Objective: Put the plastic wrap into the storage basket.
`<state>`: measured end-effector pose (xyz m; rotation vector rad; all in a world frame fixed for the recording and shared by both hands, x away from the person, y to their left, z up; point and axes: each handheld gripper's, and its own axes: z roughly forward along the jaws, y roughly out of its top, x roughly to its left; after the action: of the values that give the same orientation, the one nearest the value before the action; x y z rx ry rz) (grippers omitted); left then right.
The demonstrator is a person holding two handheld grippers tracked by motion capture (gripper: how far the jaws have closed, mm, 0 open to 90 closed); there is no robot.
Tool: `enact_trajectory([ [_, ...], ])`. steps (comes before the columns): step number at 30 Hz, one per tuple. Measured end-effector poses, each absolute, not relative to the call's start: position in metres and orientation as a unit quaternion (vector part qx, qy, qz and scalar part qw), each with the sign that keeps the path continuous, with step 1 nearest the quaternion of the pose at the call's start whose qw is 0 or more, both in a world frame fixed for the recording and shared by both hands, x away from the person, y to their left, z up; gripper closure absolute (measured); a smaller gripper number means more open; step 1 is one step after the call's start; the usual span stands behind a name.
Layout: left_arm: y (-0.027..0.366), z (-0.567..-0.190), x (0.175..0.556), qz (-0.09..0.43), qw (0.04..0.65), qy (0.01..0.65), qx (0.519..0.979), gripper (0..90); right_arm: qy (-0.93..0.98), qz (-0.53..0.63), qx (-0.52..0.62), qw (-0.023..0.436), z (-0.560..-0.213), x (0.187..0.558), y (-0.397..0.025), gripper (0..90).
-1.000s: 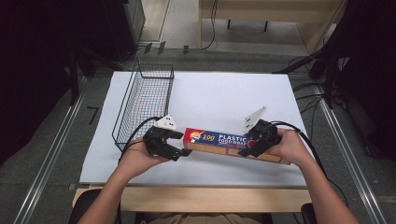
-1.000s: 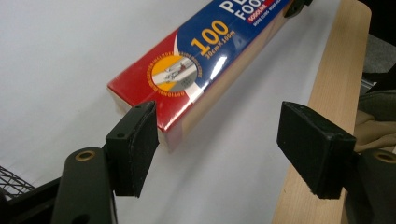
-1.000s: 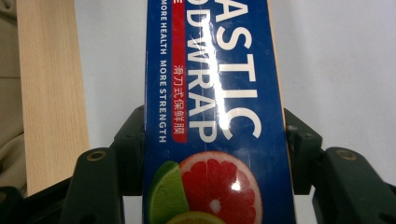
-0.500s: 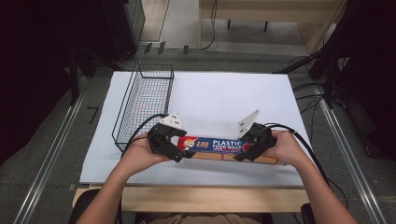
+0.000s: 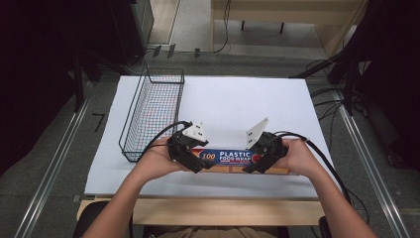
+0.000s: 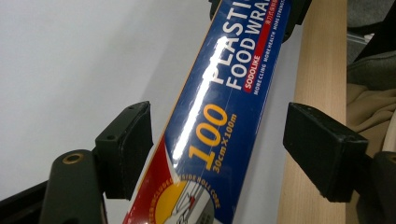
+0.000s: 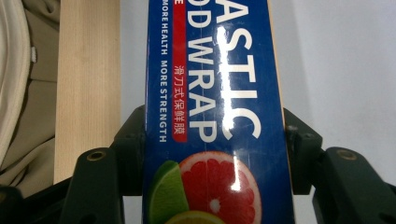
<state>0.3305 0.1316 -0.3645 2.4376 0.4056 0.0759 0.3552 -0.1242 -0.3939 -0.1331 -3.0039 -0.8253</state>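
Trouble sits at our left gripper [image 6: 217,154]: its jaws stand apart around the food wrap box [image 5: 237,159], while our right gripper [image 7: 212,154] clamps the other end. Lying near the table edge [image 5: 208,191], beside the wire basket [image 5: 151,111], the box could pivot and drop if we lift it one-sided.

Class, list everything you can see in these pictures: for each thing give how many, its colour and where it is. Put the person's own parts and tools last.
plastic food wrap box: one, blue with white lettering, lying lengthwise near the table's front edge, between the two grippers.
wire basket: one, black, on the left part of the table, apart from the box.
table: one, white top with a pale wooden front edge.
left gripper: one, black, jaws open either side of the box's "100" end, with a gap on the right side.
right gripper: one, black, jaws shut on the box's fruit-picture end.
hands: two, the left hand and the right hand, each holding a gripper.
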Motion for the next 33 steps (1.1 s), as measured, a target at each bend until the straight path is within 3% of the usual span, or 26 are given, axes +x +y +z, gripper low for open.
enact_trajectory([
  [8,0.117,-0.367,0.328,0.013,0.319,0.133,0.938,19.3,-0.963,-0.265,-0.039,0.020,-0.392,0.352,-0.120,40.9],
  [33,0.088,-0.379,0.324,0.008,0.278,0.091,0.956,24.6,-0.960,-0.279,0.004,0.005,-0.384,0.340,-0.101,40.9],
])
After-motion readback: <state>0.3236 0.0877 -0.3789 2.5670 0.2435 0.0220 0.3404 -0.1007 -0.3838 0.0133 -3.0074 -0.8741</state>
